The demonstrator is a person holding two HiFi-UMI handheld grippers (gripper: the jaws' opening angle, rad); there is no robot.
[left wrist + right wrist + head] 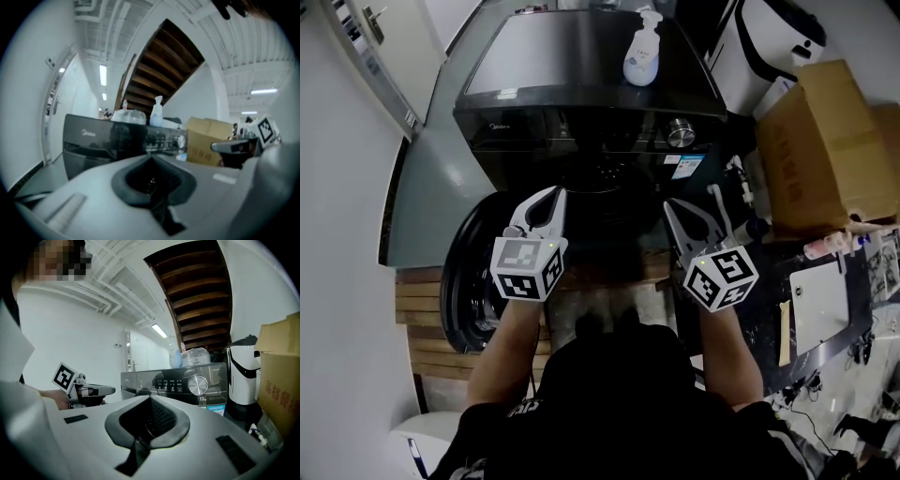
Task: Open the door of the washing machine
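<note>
The dark washing machine [581,70] stands in front of me, its control panel [572,127] and silver knob [680,133] facing me. Its round door [467,281] appears swung out to the left, leaving the dark drum mouth [605,192] exposed. My left gripper [551,195] hovers before that mouth, shut and empty. My right gripper [672,208] is level with it to the right, also shut with nothing held. In the left gripper view the jaws [151,159] meet below the panel [117,136]. In the right gripper view the jaws [150,398] meet below the knob [198,385].
A white spray bottle [643,52] stands on the machine's top. A cardboard box [825,141] and a white appliance [773,37] sit to the right. Below them lies a cluttered bench [834,309]. A wooden platform [417,314] and a white wall [342,234] are on the left.
</note>
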